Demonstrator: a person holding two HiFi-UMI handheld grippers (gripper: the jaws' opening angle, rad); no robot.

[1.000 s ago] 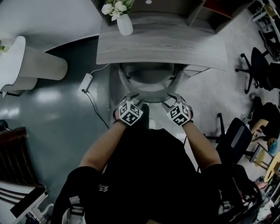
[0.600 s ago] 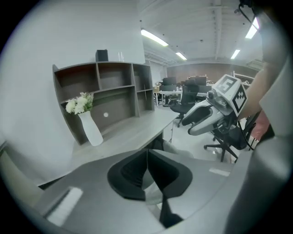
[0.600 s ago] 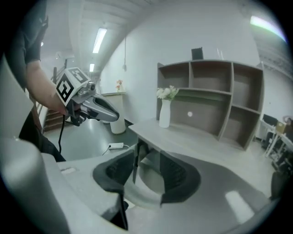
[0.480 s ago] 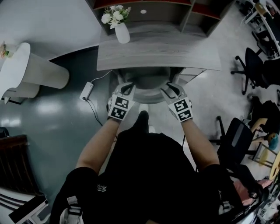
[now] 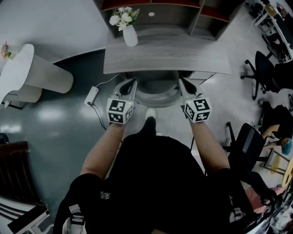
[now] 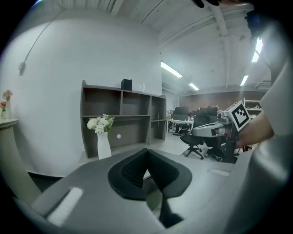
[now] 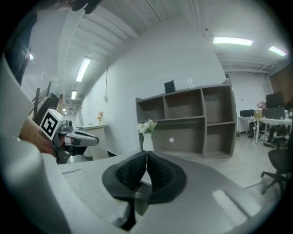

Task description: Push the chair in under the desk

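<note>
The grey chair (image 5: 157, 93) sits mostly under the grey wooden desk (image 5: 167, 55), with only its curved back showing in front of the desk edge. My left gripper (image 5: 133, 83) is just left of that back and my right gripper (image 5: 181, 82) just right of it. Whether either touches the chair I cannot tell. Both point toward the desk. In the left gripper view the black pads (image 6: 137, 171) meet with nothing between them. The pads (image 7: 158, 173) in the right gripper view meet the same way. Neither gripper view shows the chair.
A white vase of flowers (image 5: 130, 34) stands on the desk's far left, before a shelf unit (image 5: 183, 11). A white pedestal (image 5: 27, 73) is at the left and a power strip (image 5: 91, 90) lies on the floor. Black office chairs (image 5: 268, 68) stand at the right. A shoe (image 5: 149, 119) is behind the chair.
The chair has slid further under the desk. Both grippers have come off its back, moved apart to its sides, and their jaws have gone from open to shut.
</note>
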